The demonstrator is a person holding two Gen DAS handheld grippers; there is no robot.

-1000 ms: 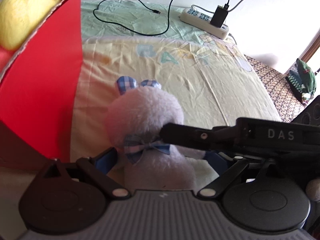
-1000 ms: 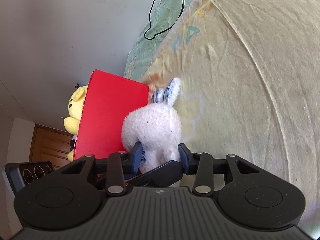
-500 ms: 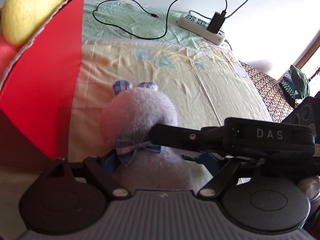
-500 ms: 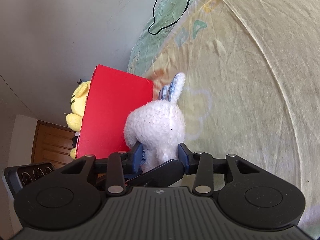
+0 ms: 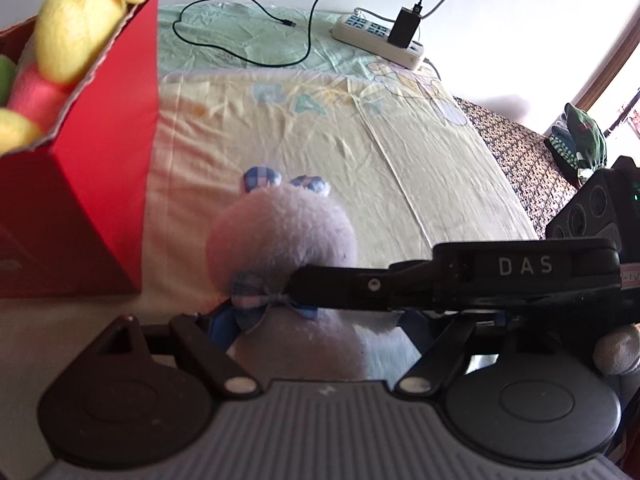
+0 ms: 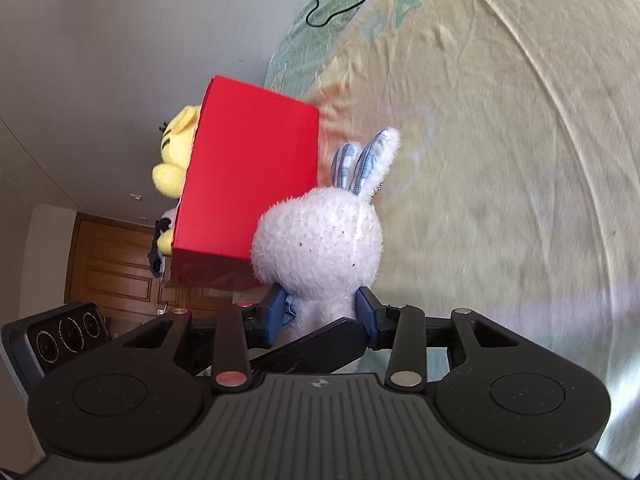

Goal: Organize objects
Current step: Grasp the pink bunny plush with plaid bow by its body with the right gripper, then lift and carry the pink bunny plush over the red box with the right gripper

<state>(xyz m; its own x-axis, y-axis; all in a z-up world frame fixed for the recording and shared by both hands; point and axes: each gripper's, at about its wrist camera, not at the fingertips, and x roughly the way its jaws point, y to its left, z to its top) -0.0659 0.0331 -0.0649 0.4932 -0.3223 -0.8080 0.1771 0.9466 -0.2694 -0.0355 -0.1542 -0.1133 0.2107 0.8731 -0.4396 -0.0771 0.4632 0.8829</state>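
Left wrist view shows the left gripper [image 5: 316, 322] closing around the rabbit [image 5: 280, 240], already pinched by the right gripper [image 6: 322, 312], both now nearer the box [image 5: 104, 184] at ten o'clock, ready for stowing

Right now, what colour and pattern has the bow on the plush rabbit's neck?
Blue-and-white check, the bow on the plush rabbit; the left wrist view shows it best.

Bright daylight glares off the wall [image 5: 520, 20] (upper right); fisheye edges bend, slight blur.
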